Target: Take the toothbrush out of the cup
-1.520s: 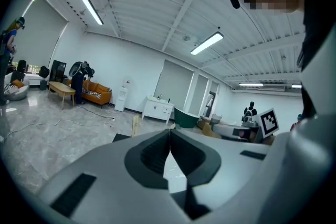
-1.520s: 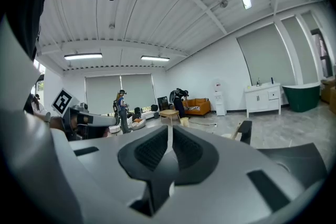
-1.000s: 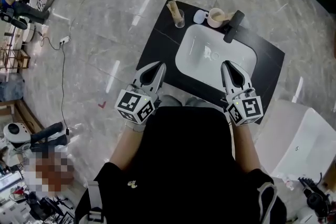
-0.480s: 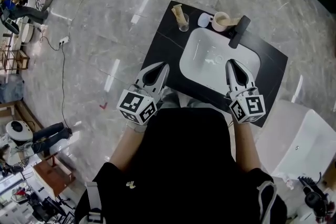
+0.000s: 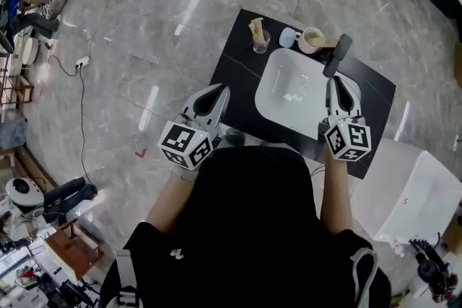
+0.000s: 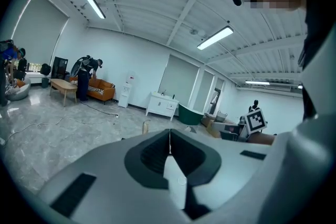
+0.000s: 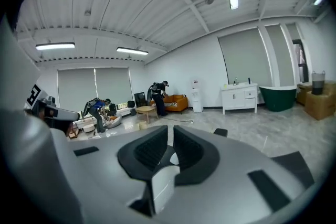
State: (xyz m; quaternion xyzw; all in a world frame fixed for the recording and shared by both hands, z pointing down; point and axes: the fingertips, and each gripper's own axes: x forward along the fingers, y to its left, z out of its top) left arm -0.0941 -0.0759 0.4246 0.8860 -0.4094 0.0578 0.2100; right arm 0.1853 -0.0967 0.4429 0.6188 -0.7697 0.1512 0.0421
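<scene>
The left gripper (image 5: 220, 91) and right gripper (image 5: 336, 84) are held clenched and empty, short of the toothbrush (image 5: 328, 42), apparently the tan stick leaning from the cup (image 5: 309, 40) beside the tap (image 5: 338, 54), which is judged light, stiff, slim, best pinched on its exposed handle.

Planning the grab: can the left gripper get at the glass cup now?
Probably yes: only bare counter lies between the left gripper and the glass cup, though its jaws are shut.
</scene>
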